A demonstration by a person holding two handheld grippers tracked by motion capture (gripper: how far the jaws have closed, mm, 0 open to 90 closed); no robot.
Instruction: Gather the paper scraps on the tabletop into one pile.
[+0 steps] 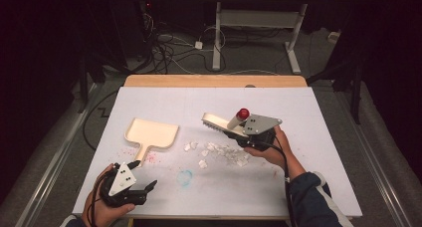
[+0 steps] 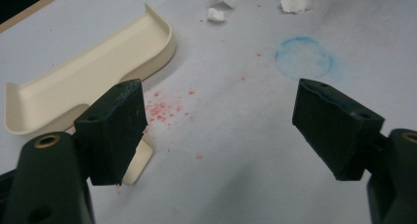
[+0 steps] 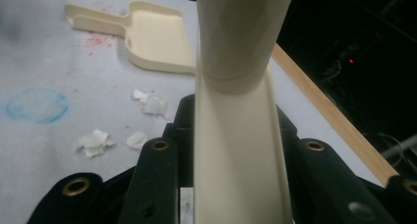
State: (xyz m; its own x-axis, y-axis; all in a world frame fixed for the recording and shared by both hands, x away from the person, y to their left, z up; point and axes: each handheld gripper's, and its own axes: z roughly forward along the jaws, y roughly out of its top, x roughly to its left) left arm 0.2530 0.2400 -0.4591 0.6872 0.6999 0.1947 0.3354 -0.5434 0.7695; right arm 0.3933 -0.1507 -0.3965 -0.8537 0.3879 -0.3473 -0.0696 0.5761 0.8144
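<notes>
A cream dustpan (image 1: 152,132) lies flat on the white sheet at left centre, its handle pointing toward me. My left gripper (image 1: 143,174) hovers open just below that handle, nothing between its jaws; in the left gripper view (image 2: 236,121) the dustpan (image 2: 88,81) sits just beyond the left jaw. My right gripper (image 1: 245,135) is shut on a cream brush (image 1: 224,123) with a red-capped handle, held tilted above a scatter of white paper scraps (image 1: 224,152). From the right gripper (image 3: 236,160), the brush (image 3: 236,135) rises between the jaws, with scraps (image 3: 147,103) and dustpan (image 3: 157,37) beyond.
A faint blue ring (image 1: 185,177) is drawn on the sheet between the hands, and red specks (image 1: 152,158) dot it near the dustpan handle. The wooden table edge (image 1: 214,80) runs along the far side. Cables and desk legs lie on the floor beyond.
</notes>
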